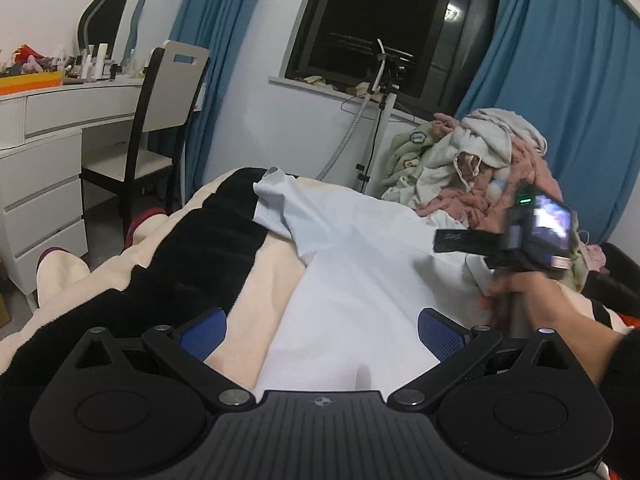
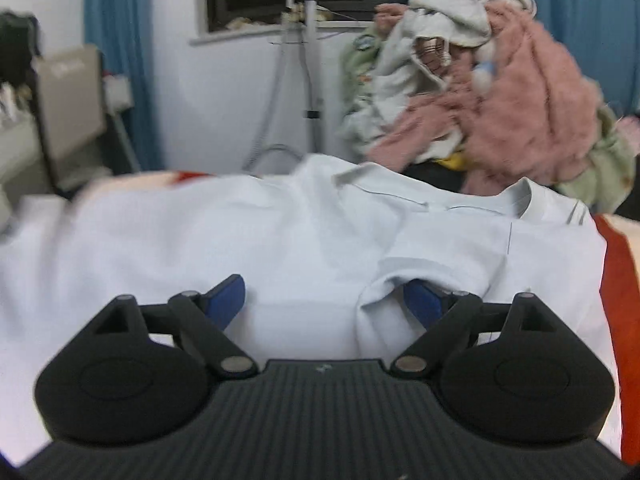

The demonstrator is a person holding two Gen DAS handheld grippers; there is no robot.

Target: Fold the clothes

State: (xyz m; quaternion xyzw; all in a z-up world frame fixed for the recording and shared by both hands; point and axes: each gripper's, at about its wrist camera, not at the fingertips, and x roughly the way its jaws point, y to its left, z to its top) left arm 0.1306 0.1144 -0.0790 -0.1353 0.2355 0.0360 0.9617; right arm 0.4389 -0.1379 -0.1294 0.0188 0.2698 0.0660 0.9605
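Across the bed [image 1: 224,240] lies the white shirt [image 1: 360,264], both tongs, left [image 1: 322,330] and right [image 2: 324,298], spread wide and empty above it — best pinch the sleeve [image 2: 424,268] edge cleanly before folding inward.

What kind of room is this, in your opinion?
Most likely a bedroom at home. A dressing table with a mirror and cosmetics stands by the wall, a white shirt lies spread on a blanket, and a clothes pile waits beside blue curtains.
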